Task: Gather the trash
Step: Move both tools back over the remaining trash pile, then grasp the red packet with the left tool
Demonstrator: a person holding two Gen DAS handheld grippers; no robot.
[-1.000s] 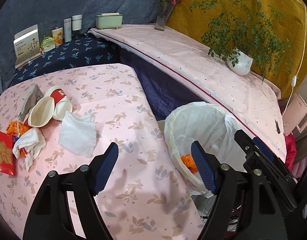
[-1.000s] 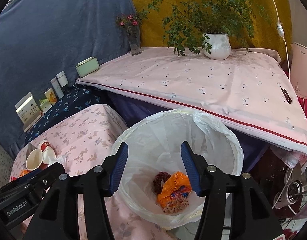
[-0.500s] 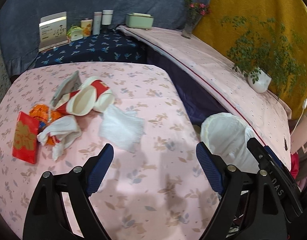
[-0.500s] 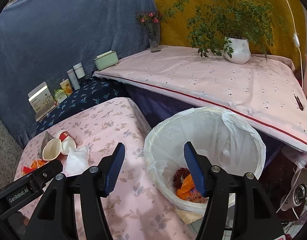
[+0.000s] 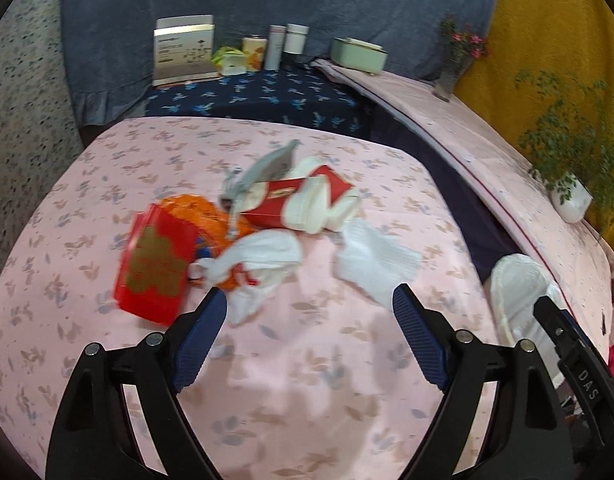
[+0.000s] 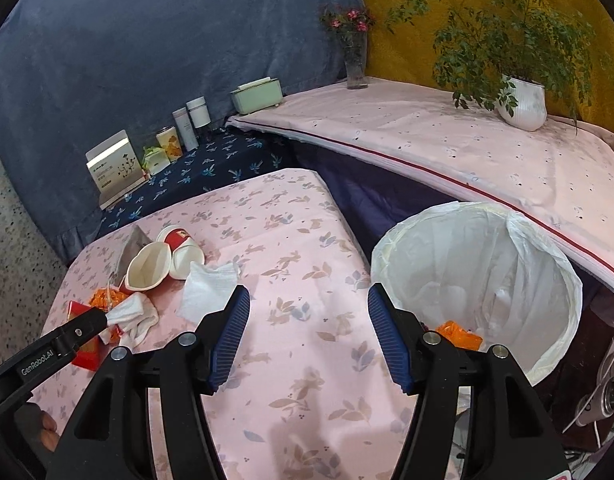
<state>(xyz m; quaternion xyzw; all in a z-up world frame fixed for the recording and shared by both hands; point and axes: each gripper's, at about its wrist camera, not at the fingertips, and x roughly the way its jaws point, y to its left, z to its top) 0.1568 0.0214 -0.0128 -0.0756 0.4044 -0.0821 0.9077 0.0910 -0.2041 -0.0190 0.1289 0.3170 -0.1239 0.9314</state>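
Trash lies in a heap on the pink flowered table [image 5: 307, 380]: a red packet [image 5: 155, 264], an orange wrapper [image 5: 199, 216], a crumpled white tissue [image 5: 259, 268], a flat white napkin [image 5: 377, 262], two red-and-white paper cups [image 5: 307, 200] on their sides and a grey pouch [image 5: 263, 170]. My left gripper [image 5: 309, 312] is open and empty, just short of the heap. My right gripper [image 6: 307, 308] is open and empty over the table, left of the white-lined bin [image 6: 487, 276], which holds an orange wrapper [image 6: 457, 334]. The napkin [image 6: 209, 286] and cups [image 6: 163, 264] show in the right wrist view.
A dark blue shelf [image 5: 259, 96] behind the table holds a card box [image 5: 183, 50], tins and bottles. A long pink-covered counter [image 6: 467, 148] carries a green box [image 6: 257, 94], a flower vase [image 6: 355, 56] and a potted plant [image 6: 523, 100].
My left gripper has swung left from the bin to the trash heap and come closer to it. My right gripper has swung left from over the bin to over the table.
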